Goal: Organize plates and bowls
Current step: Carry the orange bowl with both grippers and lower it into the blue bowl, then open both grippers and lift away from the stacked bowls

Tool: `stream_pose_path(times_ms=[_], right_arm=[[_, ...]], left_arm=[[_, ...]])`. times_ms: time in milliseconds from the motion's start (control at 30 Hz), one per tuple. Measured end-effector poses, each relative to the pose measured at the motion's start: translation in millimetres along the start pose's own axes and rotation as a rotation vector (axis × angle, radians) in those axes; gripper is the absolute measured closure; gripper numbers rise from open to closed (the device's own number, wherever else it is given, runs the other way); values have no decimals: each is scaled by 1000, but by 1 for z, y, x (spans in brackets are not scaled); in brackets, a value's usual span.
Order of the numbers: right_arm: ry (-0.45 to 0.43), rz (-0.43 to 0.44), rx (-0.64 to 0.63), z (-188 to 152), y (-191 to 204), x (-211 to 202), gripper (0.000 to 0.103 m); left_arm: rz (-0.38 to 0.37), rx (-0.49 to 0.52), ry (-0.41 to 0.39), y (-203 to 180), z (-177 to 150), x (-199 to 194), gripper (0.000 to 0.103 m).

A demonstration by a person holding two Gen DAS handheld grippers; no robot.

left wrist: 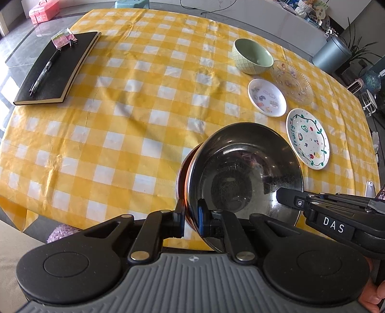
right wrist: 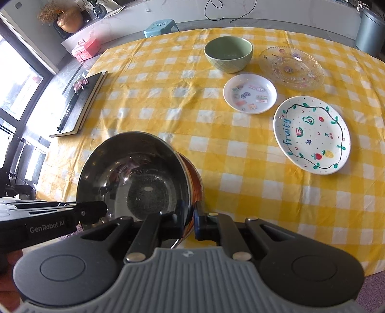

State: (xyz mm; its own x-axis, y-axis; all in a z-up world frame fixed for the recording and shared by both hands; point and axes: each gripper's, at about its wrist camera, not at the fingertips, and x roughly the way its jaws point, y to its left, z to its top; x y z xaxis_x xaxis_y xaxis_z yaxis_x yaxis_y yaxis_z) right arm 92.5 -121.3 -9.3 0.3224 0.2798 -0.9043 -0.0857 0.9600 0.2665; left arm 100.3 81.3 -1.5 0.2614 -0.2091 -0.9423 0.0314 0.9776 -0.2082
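Observation:
A shiny steel bowl [left wrist: 243,173] with a copper-coloured outside hangs tilted over the near edge of the yellow checked table [left wrist: 120,134]. My left gripper [left wrist: 191,218] is shut on its rim at one side. My right gripper [right wrist: 190,222] is shut on the opposite rim of the same steel bowl [right wrist: 134,173]. Each view shows the other gripper's fingers reaching in at the rim. Farther back stand a green bowl [right wrist: 228,54], a clear glass plate [right wrist: 292,68], a small white sticker plate [right wrist: 250,94] and a white "Fruity" plate [right wrist: 311,134].
A black notebook [left wrist: 57,69] with a pen and binder clips lies at the far left of the table. Beyond the table I see a pink box [left wrist: 44,10], a teal stool [right wrist: 160,27] and a grey bin [right wrist: 370,31]. A person's fingers [left wrist: 371,298] hold the right tool.

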Motion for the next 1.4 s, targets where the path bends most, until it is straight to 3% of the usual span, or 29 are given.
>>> stream_pose_path(times_ms=[700,1000,1100,1267,1400], right_arm=[[26,-56,-27,12,2,20,101],[21,-38,-18,13,-1,18,94],[19,-20,-14,14,-3,15,90],[3,39,-7,14,-7,5,73],[-68,3,-60,13,-4,-7,51]], left_arm=[[34,35,45,0,15,19,92],[15,37,44,2,15,14,81],[25,44,33,1,15,10,77],[9,57,-12,0,18,-4,62],[33,91,-78,-6,22,-16,50]])
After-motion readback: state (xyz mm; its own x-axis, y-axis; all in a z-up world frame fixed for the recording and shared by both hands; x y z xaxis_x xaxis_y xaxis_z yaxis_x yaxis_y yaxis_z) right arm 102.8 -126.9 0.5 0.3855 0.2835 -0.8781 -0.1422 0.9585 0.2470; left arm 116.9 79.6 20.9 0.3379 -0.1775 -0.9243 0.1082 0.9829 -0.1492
